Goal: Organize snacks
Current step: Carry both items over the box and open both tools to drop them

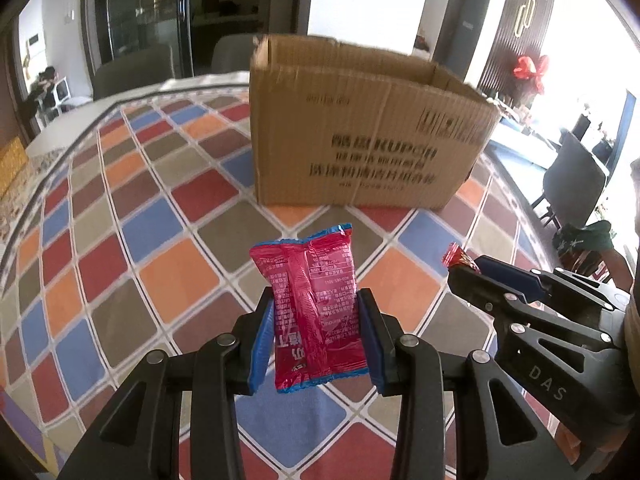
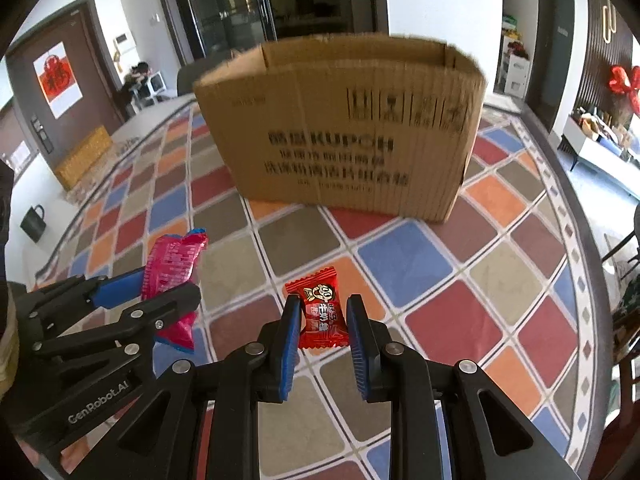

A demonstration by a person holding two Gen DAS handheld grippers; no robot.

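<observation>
Snacks here are two wrapped packets, each clamped in a gripper above a table whose cloth (image 1: pixel 120 216) of red, blue, orange, grey and brown diamond tiles fills most of both views. The largest thing on it is an open-topped cardboard box (image 1: pixel 360 132), brown with dark printed lettering on its near side, standing upright in the upper centre of the left wrist view and likewise in the upper centre of the right wrist view (image 2: pixel 348 128); its flaps stand up and its inside cannot be seen. Next in size, the left gripper (image 1: pixel 318 336) at the lower centre of its own view has its blue-padded jaws pressed against both sides of a pink snack packet (image 1: pixel 316 308) with blue crimped ends, held upright and clear of the cloth; the same packet appears at the left edge of the right wrist view (image 2: pixel 172 268), sticking up from that gripper (image 2: pixel 160 284). Smallest, a red candy packet (image 2: pixel 320 312) with a cartoon face sits between the pads of the right gripper (image 2: pixel 323 332) at the lower centre of its view, jaws closed on its sides. In the left wrist view the right gripper (image 1: pixel 472 270) enters from the lower right, with only a red corner of the candy (image 1: pixel 456 258) poking past its tips.
</observation>
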